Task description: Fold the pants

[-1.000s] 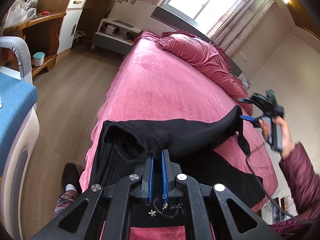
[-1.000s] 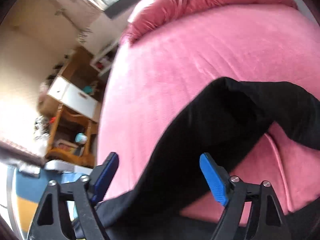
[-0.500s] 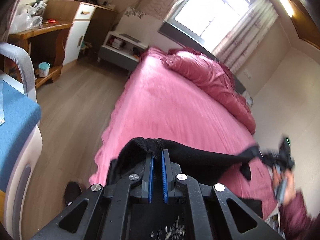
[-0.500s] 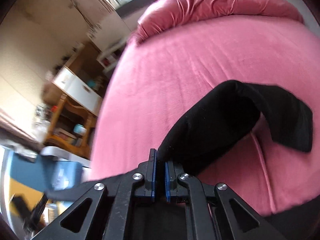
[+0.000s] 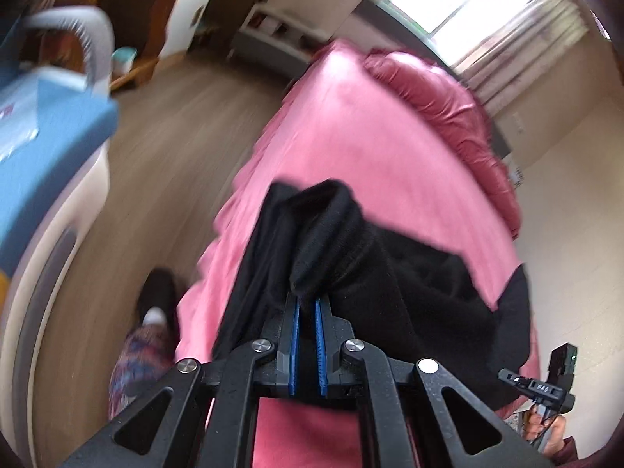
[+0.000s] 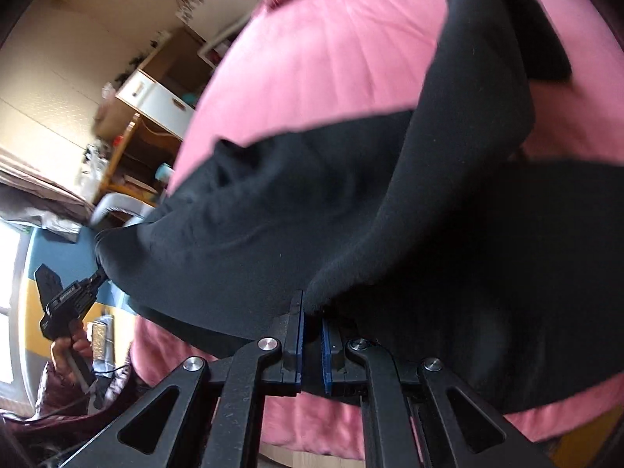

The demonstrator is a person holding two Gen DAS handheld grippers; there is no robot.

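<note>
1. While both cameras blur with motion, the left gripper (image 5: 306,304) has its blue fingers (image 5: 295,335) clamped on a bunched fold of the black pants (image 5: 390,280), which rises from the tips toward 12 o'clock.
2. The right gripper (image 6: 311,312) has its fingers (image 6: 299,339) pressed together on another edge of the pants (image 6: 351,202), the cloth climbing toward 1 o'clock in that view.
3. Outward from both grips, the pants hang in a slack span between the two tools, draped over the near end of the pink bed (image 5: 370,136), with a loose leg end at 1 o'clock in the right view.
4. A blue chair (image 5: 43,148) sits at 9 o'clock in the left view, and the person's foot (image 5: 156,304) stands on the wooden floor (image 5: 163,117) at 8 o'clock.
5. Risk, as a judgement: each pinch holds only a small bunch of thick fabric, so a quick swing could pull it free, and the dangling leg end could land crooked and spoil the fold.
6. Compared with a second ago, the right fingers, then wide apart, now grip cloth; the pants, then spread low across the bed edge, are now lifted and gathered, and both views have tilted.
</note>
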